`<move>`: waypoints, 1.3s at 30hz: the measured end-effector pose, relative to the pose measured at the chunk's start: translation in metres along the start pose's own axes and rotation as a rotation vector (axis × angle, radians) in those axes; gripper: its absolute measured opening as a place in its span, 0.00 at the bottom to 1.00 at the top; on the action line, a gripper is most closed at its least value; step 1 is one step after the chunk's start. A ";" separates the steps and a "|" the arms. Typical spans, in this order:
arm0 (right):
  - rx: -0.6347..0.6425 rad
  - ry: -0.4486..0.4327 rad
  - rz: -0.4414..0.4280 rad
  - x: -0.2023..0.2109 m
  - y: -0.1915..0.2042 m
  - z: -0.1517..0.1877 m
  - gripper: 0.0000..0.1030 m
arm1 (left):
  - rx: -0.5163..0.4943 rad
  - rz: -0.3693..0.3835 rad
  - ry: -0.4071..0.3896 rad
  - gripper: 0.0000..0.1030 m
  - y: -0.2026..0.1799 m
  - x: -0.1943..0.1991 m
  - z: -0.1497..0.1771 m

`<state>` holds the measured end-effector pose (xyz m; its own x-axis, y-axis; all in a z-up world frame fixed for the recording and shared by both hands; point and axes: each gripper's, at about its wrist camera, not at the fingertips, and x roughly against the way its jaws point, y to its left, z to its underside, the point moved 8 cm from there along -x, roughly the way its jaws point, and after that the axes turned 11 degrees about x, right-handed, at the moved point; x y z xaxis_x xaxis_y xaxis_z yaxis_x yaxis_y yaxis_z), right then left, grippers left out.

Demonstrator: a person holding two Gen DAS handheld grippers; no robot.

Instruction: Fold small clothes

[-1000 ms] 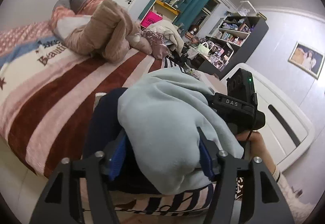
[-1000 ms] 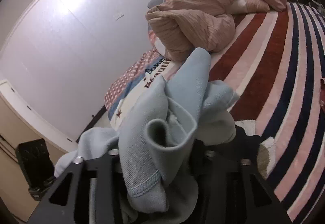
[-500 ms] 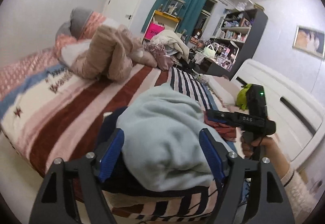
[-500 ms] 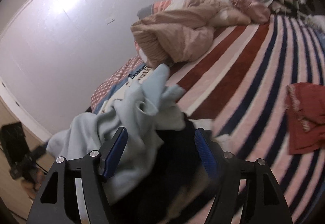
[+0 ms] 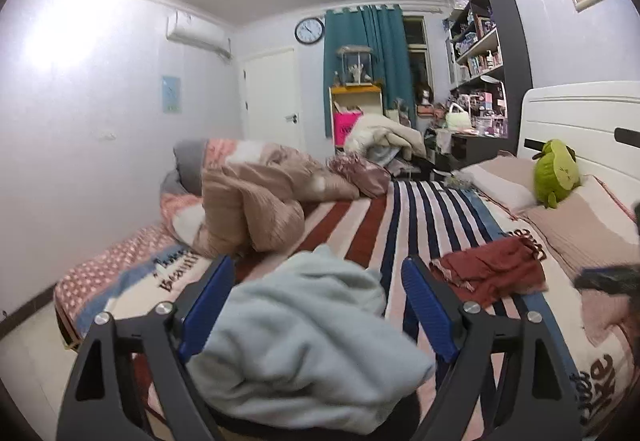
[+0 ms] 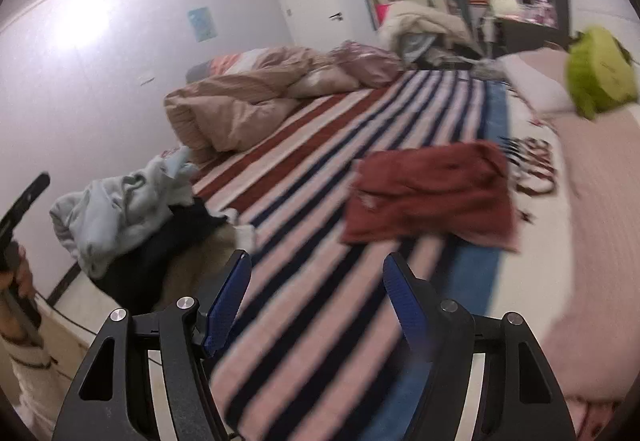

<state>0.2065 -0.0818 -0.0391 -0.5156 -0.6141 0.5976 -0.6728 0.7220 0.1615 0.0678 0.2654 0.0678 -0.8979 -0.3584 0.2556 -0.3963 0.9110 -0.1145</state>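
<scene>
Crumpled pale-blue fleece garment [image 5: 304,337] lies on the striped bed blanket [image 6: 320,281], between the spread, unclenched fingers of the left gripper [image 5: 316,305]. One rust-red cloth [image 6: 432,193] lies ahead of the right gripper [image 6: 316,297], likewise released, holding nothing.

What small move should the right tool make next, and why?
Probably forward toward the red garment: the right tool is open and empty, that garment lies crumpled ahead on the striped blanket, and the light blue garment is already set aside.
</scene>
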 end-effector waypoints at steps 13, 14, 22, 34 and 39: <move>0.034 -0.089 0.224 0.085 -0.081 0.069 0.66 | 0.025 0.357 0.024 0.83 -0.186 0.004 0.066; 0.046 -0.107 0.240 0.093 -0.084 0.072 0.69 | 0.022 0.367 0.014 0.83 -0.201 0.008 0.071; 0.182 -0.210 0.374 0.135 -0.059 0.092 1.00 | 0.024 0.356 -0.030 0.99 -0.250 0.023 0.098; 0.178 -0.241 0.338 0.136 -0.023 0.097 1.00 | -0.002 0.316 0.017 0.99 -0.248 0.017 0.118; 0.155 -0.255 0.315 0.136 -0.023 0.095 1.00 | -0.016 0.314 0.020 0.99 -0.247 0.017 0.121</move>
<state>0.1012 -0.2121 -0.0361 -0.8098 -0.4445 0.3829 -0.5235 0.8421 -0.1296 0.1272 0.0099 -0.0159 -0.9718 -0.0553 0.2292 -0.0971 0.9797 -0.1755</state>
